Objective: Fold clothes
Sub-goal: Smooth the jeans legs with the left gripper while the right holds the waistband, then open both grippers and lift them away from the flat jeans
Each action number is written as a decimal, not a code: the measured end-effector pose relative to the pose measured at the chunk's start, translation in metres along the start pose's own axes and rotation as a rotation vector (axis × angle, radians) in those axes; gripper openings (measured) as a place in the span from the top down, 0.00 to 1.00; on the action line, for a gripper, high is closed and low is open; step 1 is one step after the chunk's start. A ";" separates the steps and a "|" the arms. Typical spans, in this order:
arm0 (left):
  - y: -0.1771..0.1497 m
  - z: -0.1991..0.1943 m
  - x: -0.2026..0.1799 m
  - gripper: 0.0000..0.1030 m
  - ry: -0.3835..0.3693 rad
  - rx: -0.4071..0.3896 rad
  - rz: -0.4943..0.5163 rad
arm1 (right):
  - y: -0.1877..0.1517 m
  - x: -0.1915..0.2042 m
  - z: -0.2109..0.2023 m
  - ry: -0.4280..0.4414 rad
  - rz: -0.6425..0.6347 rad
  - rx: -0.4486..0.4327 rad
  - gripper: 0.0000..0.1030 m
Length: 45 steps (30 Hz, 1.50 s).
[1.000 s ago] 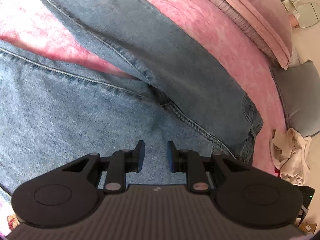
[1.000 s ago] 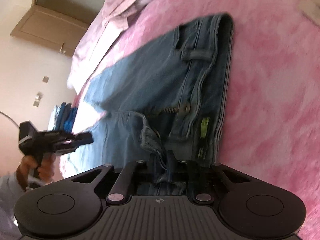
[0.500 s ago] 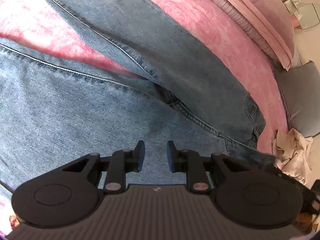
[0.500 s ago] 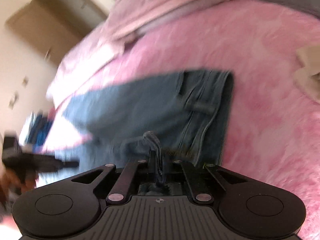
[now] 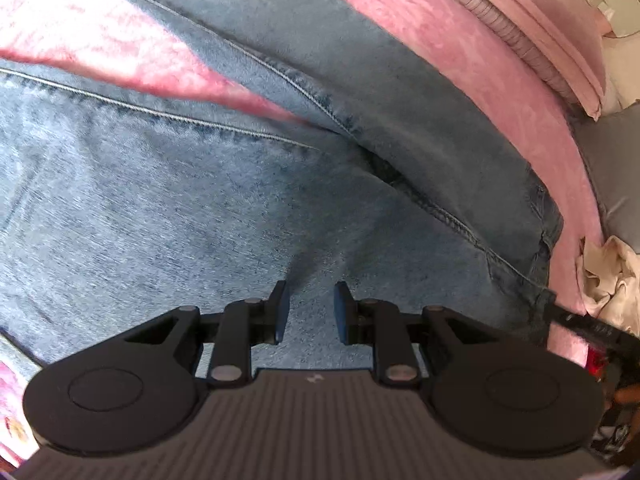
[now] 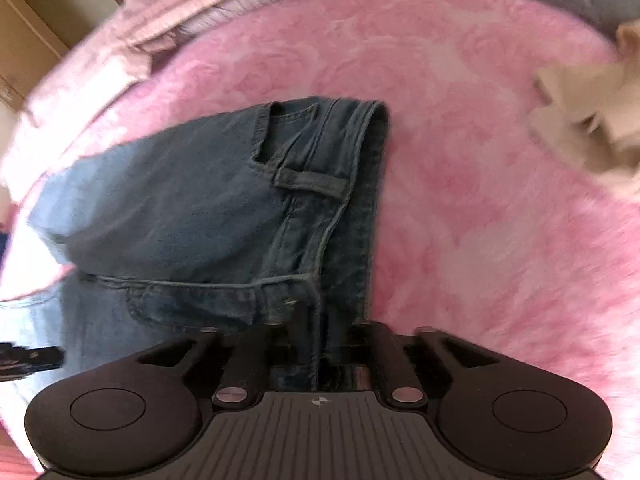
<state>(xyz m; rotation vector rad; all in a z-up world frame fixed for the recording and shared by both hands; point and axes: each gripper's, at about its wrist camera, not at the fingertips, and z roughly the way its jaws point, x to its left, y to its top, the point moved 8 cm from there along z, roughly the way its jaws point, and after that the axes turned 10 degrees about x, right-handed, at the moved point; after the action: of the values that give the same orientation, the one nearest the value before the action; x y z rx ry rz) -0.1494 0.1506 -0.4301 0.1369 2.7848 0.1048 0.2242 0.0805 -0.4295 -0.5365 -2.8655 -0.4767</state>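
A pink bed (image 6: 460, 128) carries blue jeans (image 6: 192, 200), half doubled over. The right gripper (image 6: 318, 344) pinches their waistband near the bed's edge; the left gripper (image 5: 308, 310), spread, hovers above a leg.

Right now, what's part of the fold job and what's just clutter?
Job:
jeans
right claw, shut on the jeans' waistband
left claw, open over the denim

Lying about:
crumpled cream cloth
pink blanket
grey cushion

Black left gripper (image 5: 308, 307) with silver screws, ribbed body
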 end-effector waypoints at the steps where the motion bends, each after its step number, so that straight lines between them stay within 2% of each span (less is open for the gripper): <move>1: -0.001 -0.002 0.001 0.81 0.005 -0.004 0.008 | 0.001 0.001 -0.012 -0.064 -0.003 -0.050 0.56; 2: -0.003 -0.002 0.002 0.81 0.011 -0.007 0.017 | 0.003 0.003 -0.024 -0.127 -0.007 -0.099 0.56; 4: -0.006 0.001 0.003 0.81 0.024 -0.007 0.041 | -0.004 0.024 -0.036 -0.124 -0.061 -0.150 0.56; 5: -0.007 0.005 0.000 0.81 0.025 -0.003 0.057 | -0.010 0.040 -0.036 -0.085 -0.100 -0.154 0.56; 7: -0.011 0.013 -0.007 0.81 0.031 -0.006 0.106 | -0.031 0.076 -0.024 -0.030 -0.217 -0.100 0.56; 9: -0.014 0.020 -0.014 0.81 0.040 -0.016 0.167 | -0.055 0.104 -0.003 -0.035 -0.343 -0.047 0.56; 11: -0.014 0.020 -0.011 0.83 0.052 -0.034 0.235 | -0.070 0.099 0.011 -0.072 -0.371 -0.042 0.57; 13: -0.011 0.017 0.000 0.90 0.070 -0.056 0.281 | -0.083 0.093 0.023 -0.111 -0.393 -0.040 0.56; 14: -0.007 0.011 0.018 0.97 0.086 -0.069 0.275 | -0.083 0.089 0.022 -0.103 -0.375 -0.027 0.56; 16: 0.001 -0.001 0.052 0.97 0.118 -0.095 0.264 | -0.081 0.085 0.018 -0.096 -0.351 0.003 0.62; 20: 0.022 -0.035 0.127 0.97 0.211 -0.155 0.219 | -0.071 0.090 0.001 -0.192 -0.220 0.019 0.62; 21: 0.029 -0.045 0.146 0.96 0.231 -0.176 0.207 | -0.069 0.098 -0.003 -0.205 -0.199 0.001 0.62; 22: 0.034 -0.053 0.164 0.91 0.239 -0.192 0.197 | -0.071 0.113 -0.004 -0.203 -0.197 -0.019 0.62; 24: 0.046 -0.067 0.199 0.91 0.257 -0.222 0.180 | -0.074 0.145 -0.007 -0.195 -0.197 -0.059 0.61; 27: 0.062 -0.074 0.255 0.85 0.326 -0.245 0.215 | -0.098 0.196 0.013 -0.170 -0.209 -0.029 0.61; 28: 0.067 -0.077 0.275 0.85 0.339 -0.255 0.231 | -0.108 0.211 0.021 -0.167 -0.211 -0.012 0.61; 29: 0.072 -0.083 0.292 0.91 0.327 -0.268 0.239 | -0.116 0.213 0.028 -0.209 -0.192 0.001 0.61; 30: 0.078 -0.089 0.312 0.97 0.348 -0.271 0.234 | -0.125 0.213 0.034 -0.256 -0.169 0.013 0.61; 33: 0.094 -0.116 0.380 0.97 0.473 -0.275 0.177 | -0.136 0.206 0.023 -0.294 -0.007 0.013 0.61; 36: 0.108 -0.142 0.435 0.97 0.493 -0.281 0.054 | -0.133 0.210 0.012 -0.315 0.060 0.034 0.61; 38: 0.116 -0.155 0.448 0.97 0.568 -0.288 0.040 | -0.124 0.227 0.008 -0.316 0.039 0.013 0.61; 39: 0.118 -0.160 0.443 0.95 0.570 -0.305 0.042 | -0.121 0.234 0.006 -0.311 0.025 -0.001 0.61; 40: 0.119 -0.164 0.436 0.91 0.558 -0.322 0.047 | -0.118 0.244 0.006 -0.297 0.010 -0.014 0.61; 43: 0.110 -0.151 0.391 0.86 0.400 -0.316 0.162 | -0.123 0.269 0.018 -0.254 -0.025 -0.005 0.61; 45: 0.099 -0.134 0.377 0.86 0.435 -0.288 0.252 | -0.129 0.278 0.029 -0.250 -0.064 0.009 0.61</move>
<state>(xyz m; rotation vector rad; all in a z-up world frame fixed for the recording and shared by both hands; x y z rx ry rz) -0.5397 0.2824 -0.4236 0.4380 3.1233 0.6685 -0.0833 0.0650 -0.4255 -0.5386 -3.1301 -0.4348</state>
